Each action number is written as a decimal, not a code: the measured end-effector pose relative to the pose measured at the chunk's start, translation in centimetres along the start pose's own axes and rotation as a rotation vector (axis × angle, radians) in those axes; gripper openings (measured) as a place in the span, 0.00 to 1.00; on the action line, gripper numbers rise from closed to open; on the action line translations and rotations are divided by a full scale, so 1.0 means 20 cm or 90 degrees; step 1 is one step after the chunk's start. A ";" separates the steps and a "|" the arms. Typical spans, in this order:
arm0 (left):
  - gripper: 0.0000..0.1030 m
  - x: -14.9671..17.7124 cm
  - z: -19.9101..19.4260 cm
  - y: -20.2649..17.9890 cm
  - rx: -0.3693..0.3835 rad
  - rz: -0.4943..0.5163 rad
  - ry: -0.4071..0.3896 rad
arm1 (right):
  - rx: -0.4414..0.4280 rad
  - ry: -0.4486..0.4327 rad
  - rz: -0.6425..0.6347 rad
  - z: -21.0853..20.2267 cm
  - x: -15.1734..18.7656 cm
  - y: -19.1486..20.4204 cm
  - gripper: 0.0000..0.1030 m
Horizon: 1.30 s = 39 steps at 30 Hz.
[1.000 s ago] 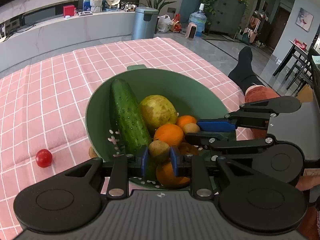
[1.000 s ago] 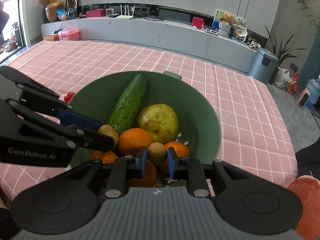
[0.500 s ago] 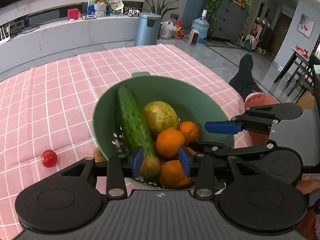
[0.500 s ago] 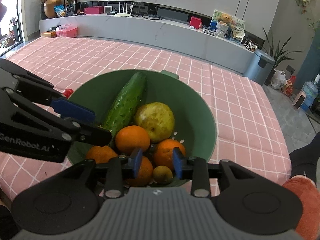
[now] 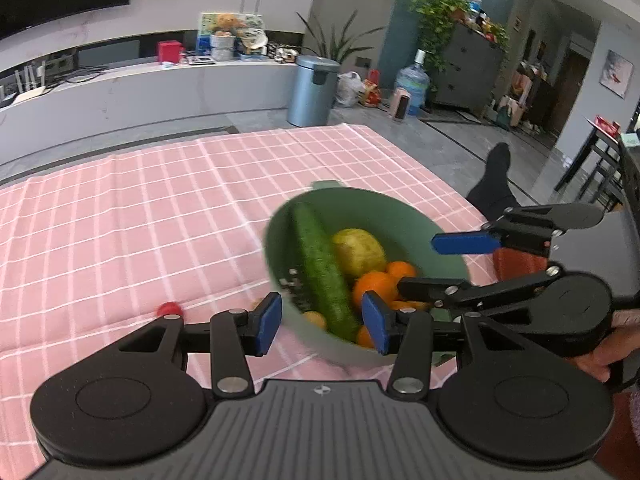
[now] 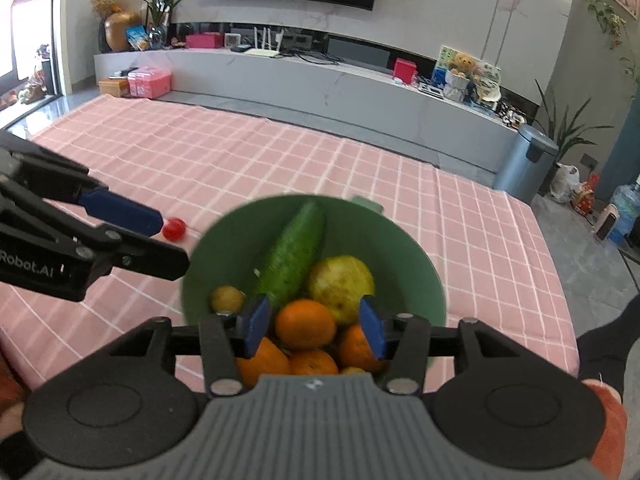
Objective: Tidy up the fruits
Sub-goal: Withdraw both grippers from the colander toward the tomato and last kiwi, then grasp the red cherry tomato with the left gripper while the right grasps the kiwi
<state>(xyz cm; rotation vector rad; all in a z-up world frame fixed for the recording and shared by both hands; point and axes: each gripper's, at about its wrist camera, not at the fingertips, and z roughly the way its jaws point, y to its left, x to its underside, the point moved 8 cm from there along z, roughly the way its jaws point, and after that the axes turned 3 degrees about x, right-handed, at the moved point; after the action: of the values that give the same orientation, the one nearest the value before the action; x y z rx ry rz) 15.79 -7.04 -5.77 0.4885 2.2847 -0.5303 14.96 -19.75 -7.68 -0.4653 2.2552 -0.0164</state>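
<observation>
A green bowl (image 5: 400, 216) (image 6: 416, 264) on the pink checked tablecloth holds a cucumber (image 5: 320, 268) (image 6: 294, 256), a yellow-green pear (image 5: 358, 252) (image 6: 340, 284), several oranges (image 6: 305, 324) and small brown kiwis (image 6: 227, 298). My left gripper (image 5: 322, 322) is open and empty above the bowl's near left rim. My right gripper (image 6: 314, 326) is open and empty above the oranges at the bowl's near side. A small red tomato (image 5: 168, 309) (image 6: 174, 229) lies on the cloth left of the bowl.
The pink tablecloth (image 5: 120, 220) spreads wide to the left and behind the bowl. The table's right edge (image 6: 556, 272) drops to a grey floor. A person's leg in a black sock (image 5: 494, 184) is beyond that edge.
Both grippers were shut on kiwis over the bowl, then opened and dropped them into it. Both have since pulled up and back, jaws wider, left shifting left.
</observation>
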 end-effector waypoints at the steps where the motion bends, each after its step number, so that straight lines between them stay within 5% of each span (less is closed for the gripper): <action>1: 0.54 0.01 -0.01 0.02 -0.003 -0.003 -0.001 | -0.005 -0.002 -0.003 -0.01 -0.01 0.01 0.48; 13: 0.54 0.09 -0.10 0.29 -0.033 -0.059 -0.019 | -0.067 -0.007 -0.071 0.01 -0.20 0.24 0.48; 23: 0.54 0.13 -0.10 0.45 -0.017 -0.101 -0.022 | -0.122 0.057 -0.217 0.11 -0.35 0.43 0.48; 39: 0.53 0.16 0.12 0.62 -0.012 -0.109 0.006 | -0.194 0.318 -0.558 0.52 -0.32 0.64 0.39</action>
<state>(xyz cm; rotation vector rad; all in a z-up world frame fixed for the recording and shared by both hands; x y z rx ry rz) 21.08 2.87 -12.47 0.2885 2.3511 -0.5898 22.27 -4.25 -12.08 -1.7380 2.3338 -0.2650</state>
